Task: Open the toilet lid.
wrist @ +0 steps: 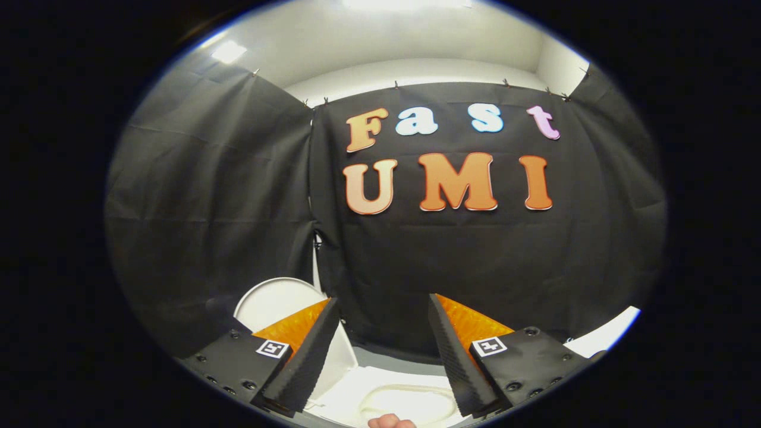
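My gripper [383,309] is open, its two fingers spread wide with nothing between them. The white toilet lid [270,303] stands raised and upright behind my left finger [309,351], leaning toward the black cloth wall. Below and between the fingers lies the white toilet seat [410,401] with its oval ring showing. The left finger sits in front of the lid's lower edge; I cannot tell whether it touches the lid.
Black cloth walls [464,267] close in the booth just beyond the toilet. A white surface [606,336] shows past my right finger. A fingertip of a person's hand [389,422] peeks in under the seat ring.
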The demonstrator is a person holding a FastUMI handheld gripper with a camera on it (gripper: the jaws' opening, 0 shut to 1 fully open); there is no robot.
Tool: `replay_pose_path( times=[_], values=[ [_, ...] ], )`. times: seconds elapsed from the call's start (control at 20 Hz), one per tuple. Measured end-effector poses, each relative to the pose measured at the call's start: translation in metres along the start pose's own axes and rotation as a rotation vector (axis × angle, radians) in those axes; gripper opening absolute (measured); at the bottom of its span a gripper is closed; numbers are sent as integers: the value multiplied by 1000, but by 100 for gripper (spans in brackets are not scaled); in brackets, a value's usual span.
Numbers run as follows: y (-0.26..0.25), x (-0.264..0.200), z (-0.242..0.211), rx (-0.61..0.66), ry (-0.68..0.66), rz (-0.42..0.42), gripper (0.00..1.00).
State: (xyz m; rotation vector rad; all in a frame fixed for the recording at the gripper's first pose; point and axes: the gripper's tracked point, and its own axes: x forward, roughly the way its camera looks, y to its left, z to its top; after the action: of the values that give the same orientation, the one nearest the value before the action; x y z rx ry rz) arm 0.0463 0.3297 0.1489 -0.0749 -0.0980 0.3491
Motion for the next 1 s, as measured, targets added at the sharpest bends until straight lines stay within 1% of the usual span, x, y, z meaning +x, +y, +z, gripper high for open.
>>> replay_pose_path(
  times=[0.1,0.3,0.4,0.55,0.75,0.85,1.0],
  values=[
    [-31,-9,-2,-2,-3,-38,96],
    [-90,-43,-21,0,13,-109,96],
    [-120,-59,-37,1,28,-155,96],
    [-162,-78,-72,-19,84,-222,96],
    [-209,-104,-100,-2,130,-294,96],
    [-225,-118,-117,14,156,-321,96],
    [-245,-137,-132,23,156,-358,96]
  ],
)
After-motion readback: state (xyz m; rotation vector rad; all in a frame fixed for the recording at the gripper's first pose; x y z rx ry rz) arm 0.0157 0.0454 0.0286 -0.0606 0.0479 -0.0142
